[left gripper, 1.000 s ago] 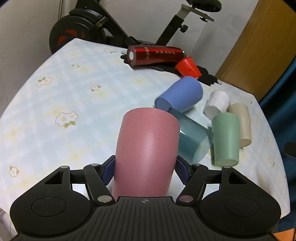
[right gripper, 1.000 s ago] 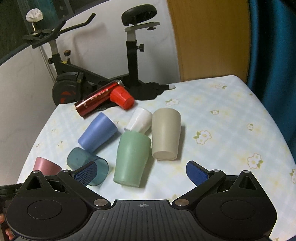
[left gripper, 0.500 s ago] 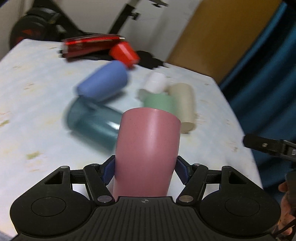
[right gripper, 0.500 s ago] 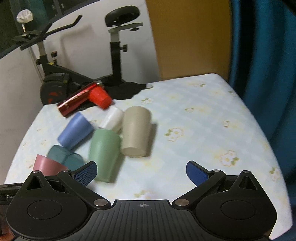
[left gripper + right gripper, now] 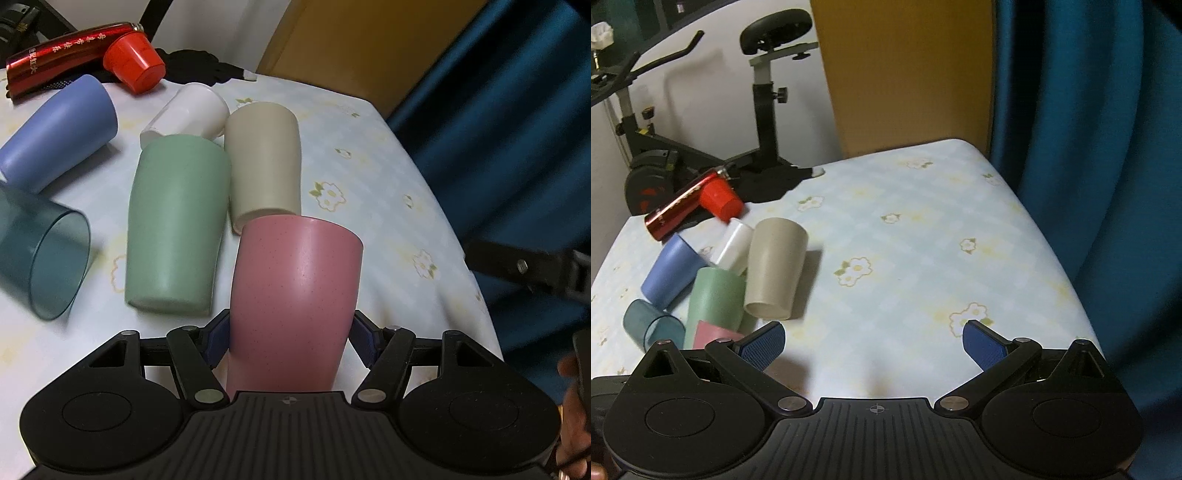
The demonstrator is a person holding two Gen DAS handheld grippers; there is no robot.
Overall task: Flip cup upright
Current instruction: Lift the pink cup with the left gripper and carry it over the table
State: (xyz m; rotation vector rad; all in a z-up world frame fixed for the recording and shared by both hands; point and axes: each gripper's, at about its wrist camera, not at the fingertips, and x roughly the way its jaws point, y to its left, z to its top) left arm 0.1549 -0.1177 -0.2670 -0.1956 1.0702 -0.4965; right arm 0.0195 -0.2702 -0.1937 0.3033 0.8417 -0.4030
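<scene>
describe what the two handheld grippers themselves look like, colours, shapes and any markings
Both the left gripper and right gripper share one design: matte black plastic bodies with ribbed centres, a small crosshair mark, two round discs, silver pivot pins and triangular cut-outs. The textured blue finger pads tip angled black linkages. No cables visible.

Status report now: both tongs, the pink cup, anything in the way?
Left tongs shut on pink cup. Right tongs open, holding nothing. Green cup and beige cup lie just ahead of the pink cup.
</scene>
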